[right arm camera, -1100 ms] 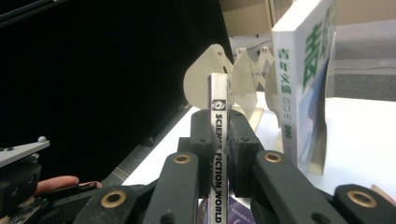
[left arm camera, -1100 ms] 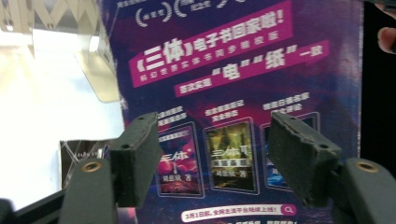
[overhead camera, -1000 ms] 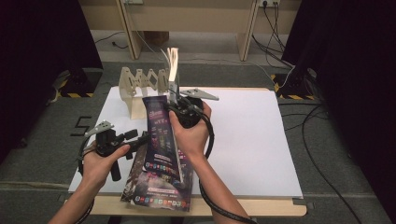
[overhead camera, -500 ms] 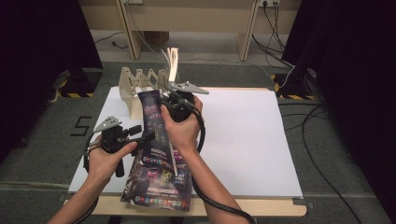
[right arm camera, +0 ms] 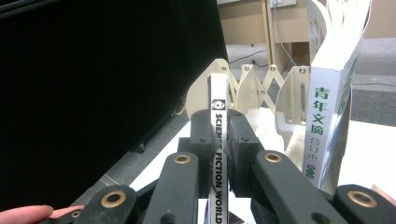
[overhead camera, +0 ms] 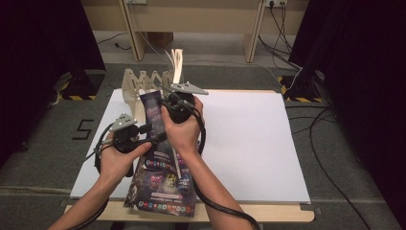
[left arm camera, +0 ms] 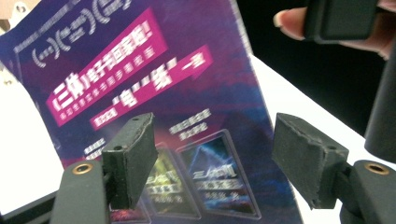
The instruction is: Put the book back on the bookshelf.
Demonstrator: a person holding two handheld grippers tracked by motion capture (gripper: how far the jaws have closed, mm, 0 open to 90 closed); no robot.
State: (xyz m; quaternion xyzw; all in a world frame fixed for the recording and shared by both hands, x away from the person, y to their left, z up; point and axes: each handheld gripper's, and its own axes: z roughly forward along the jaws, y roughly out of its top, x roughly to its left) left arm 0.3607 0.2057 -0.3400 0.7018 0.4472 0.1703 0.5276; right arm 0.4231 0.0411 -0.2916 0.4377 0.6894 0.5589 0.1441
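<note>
the right gripper (overhead camera: 165, 103), jaws clamped on the magazine (overhead camera: 160, 158) spine, is lifting it toward the rack (overhead camera: 143, 84) at 12 o'clock, while the left gripper (overhead camera: 160, 136) is hanging open beside it.

Purple magazine (overhead camera: 163, 158) — magenta banners, white spine.

A recording lab set up for handling trials

Black curtains (overhead camera: 43, 52) hang on both sides, cables (overhead camera: 330, 158) trail over grey carpet, and hazard-striped feet (overhead camera: 79, 96) stand beside the white-topped table (overhead camera: 249, 143); a floor marker "5" (overhead camera: 82, 129) and wall sockets (overhead camera: 274, 3) complete the test-room look.
</note>
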